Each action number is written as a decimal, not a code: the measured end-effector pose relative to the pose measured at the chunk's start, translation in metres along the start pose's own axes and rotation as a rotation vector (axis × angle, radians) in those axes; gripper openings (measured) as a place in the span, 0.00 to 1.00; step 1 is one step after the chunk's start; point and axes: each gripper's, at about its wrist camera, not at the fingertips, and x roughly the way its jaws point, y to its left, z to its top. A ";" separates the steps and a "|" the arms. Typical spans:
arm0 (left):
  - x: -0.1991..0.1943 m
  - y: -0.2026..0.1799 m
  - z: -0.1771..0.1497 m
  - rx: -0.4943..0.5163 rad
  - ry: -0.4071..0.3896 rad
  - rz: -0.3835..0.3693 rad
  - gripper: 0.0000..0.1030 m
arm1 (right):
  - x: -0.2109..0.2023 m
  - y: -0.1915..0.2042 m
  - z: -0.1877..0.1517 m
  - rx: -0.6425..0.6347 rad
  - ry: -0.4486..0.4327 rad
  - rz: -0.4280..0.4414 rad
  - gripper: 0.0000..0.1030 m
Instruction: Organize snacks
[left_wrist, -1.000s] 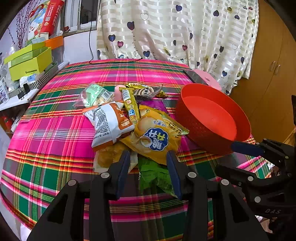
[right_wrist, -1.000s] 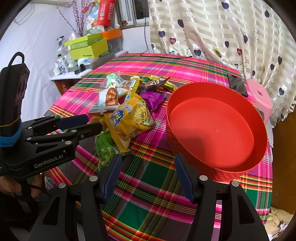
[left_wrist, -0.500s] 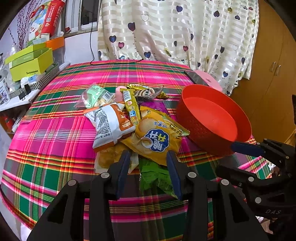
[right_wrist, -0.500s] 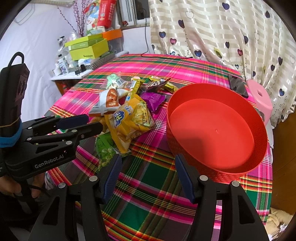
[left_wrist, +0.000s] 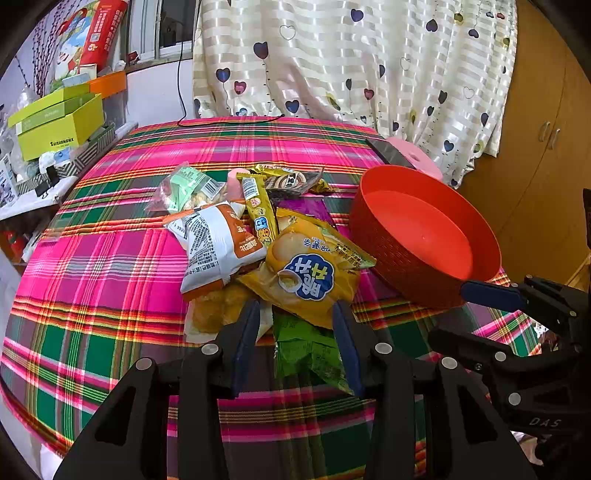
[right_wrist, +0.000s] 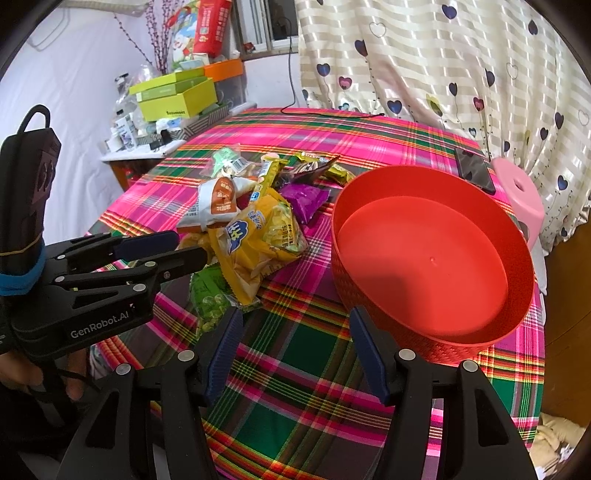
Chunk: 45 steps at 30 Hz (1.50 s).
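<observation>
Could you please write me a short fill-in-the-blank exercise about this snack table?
1. The round red plastic basket holds ____ snacks.
2. The big yellow snack bag lies partly over a ____ packet.
3. The left gripper has its jaws ____.
4. The tablecloth has a ____ pattern.

Missing words: no; green; open; plaid

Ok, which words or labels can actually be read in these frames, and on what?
"GenRobot.AI": side of the left gripper.
"DAS": body of the right gripper.
Chinese print on the yellow bag and white bag: too distorted to read.
Lettering on the green box: too blurred.
</observation>
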 end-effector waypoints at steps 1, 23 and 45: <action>0.000 0.000 0.000 -0.001 0.001 -0.001 0.41 | 0.000 0.000 0.000 0.000 0.000 0.000 0.58; -0.004 0.003 -0.001 -0.008 -0.008 0.004 0.41 | -0.001 0.001 0.000 0.000 -0.002 0.002 0.58; -0.004 0.034 -0.001 -0.064 0.002 0.030 0.41 | -0.004 0.007 0.012 -0.013 -0.023 0.023 0.58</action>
